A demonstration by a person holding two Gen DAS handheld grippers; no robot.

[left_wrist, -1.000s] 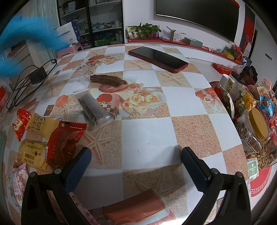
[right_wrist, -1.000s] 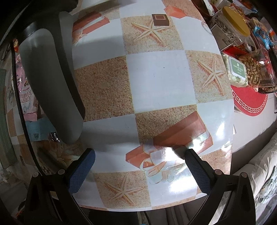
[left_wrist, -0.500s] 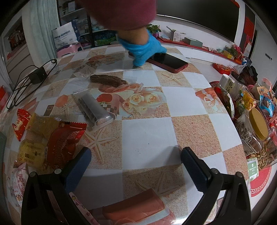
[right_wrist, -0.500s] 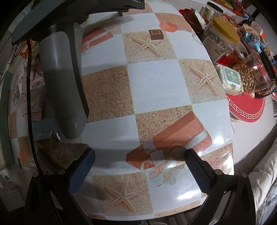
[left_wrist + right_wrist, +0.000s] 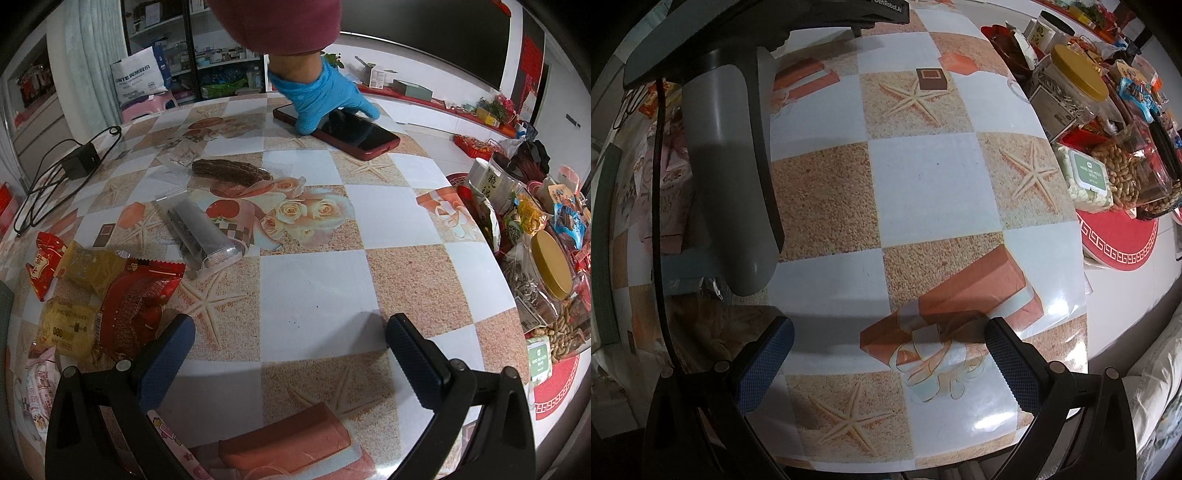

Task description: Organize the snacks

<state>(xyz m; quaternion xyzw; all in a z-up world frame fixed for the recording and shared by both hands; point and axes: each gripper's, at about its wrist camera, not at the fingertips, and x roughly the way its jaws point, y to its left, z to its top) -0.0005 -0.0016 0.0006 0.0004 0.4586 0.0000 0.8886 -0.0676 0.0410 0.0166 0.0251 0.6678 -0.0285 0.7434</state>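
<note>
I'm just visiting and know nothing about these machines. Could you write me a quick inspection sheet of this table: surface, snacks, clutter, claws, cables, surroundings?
Surface: table with a checkered starfish-and-roses cover.
Job's things: red snack packet and yellow packets at the left; clear-wrapped dark roll and brown stick mid-table; snack pile with yellow-lidded jar at the right.
Clutter: red phone under a blue-gloved hand.
Claws: left claw open, empty; right claw open, empty.
Cables: black charger and cord at the far left.
Surroundings: shelves, dark screen.
</note>
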